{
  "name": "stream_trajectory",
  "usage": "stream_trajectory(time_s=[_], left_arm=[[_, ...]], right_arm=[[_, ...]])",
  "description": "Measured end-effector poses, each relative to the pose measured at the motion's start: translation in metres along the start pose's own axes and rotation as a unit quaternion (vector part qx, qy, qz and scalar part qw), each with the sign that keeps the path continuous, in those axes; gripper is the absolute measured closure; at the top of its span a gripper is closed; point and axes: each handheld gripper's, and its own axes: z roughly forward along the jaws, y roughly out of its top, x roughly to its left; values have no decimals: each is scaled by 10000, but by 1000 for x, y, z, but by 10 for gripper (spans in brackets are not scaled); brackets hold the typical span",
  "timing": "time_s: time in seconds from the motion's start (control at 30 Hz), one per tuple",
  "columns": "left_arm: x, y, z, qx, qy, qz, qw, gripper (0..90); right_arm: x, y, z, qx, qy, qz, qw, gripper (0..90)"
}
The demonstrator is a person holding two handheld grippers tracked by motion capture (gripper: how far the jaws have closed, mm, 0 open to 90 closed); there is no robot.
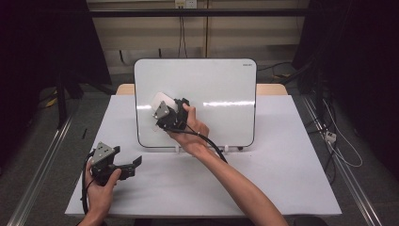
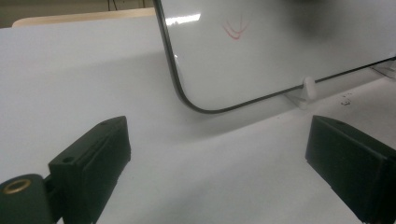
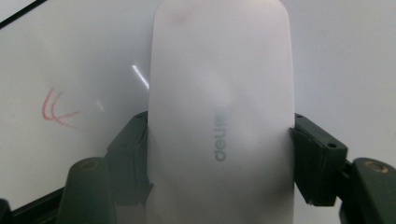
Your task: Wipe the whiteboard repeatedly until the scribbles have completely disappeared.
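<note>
Whiteboard (image 1: 221,89) stands propped on the worktop (image 1: 273,165), and we find red marks (image 3: 56,109) on it not yet wiped. We judge erasing barely begun: the right gripper (image 3: 219,154) has its fingers clamped on the white eraser (image 3: 219,93), held at the board beside the marks. The left gripper (image 2: 219,163) sits low, fingers apart, empty.
</note>
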Motion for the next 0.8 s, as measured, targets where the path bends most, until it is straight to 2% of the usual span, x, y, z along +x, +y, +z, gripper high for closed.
stream_trajectory(time_s=[0.3,0.6,0.73,0.8], left_arm=[[-2,0,2,-26,29,22,10000,65],[-3,0,3,-7,32,26,10000,65],[-3,0,3,-15,27,24,10000,65],[-2,0,3,26,11,42,10000,65]], right_arm=[[26,-4,-1,82,154,-460,9988,318],[48,-9,-2,144,402,-928,9948,318],[50,-10,-1,109,415,-978,9943,318],[51,-11,-2,110,470,-1091,9929,318]])
